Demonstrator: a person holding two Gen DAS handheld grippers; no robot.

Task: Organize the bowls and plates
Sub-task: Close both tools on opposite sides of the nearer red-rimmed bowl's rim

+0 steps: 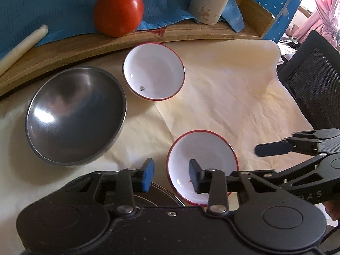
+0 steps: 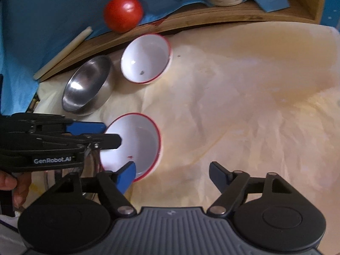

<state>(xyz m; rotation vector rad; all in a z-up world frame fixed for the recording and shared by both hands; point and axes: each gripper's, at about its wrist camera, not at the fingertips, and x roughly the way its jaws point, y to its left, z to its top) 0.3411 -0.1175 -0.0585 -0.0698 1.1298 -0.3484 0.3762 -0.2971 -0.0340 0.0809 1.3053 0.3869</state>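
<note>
Red-rimmed bowl (image 1: 201, 165) straddled by left gripper (image 1: 171, 175) jaws, right gripper (image 2: 172, 177) jaws wide, steel bowl (image 1: 75, 115) nearby

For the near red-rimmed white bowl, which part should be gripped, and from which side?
Grip the thin rim of the near white bowl from above, one finger inside and one outside the wall. It sits upright and open on the cream cloth; the left gripper already straddles its left edge.
</note>
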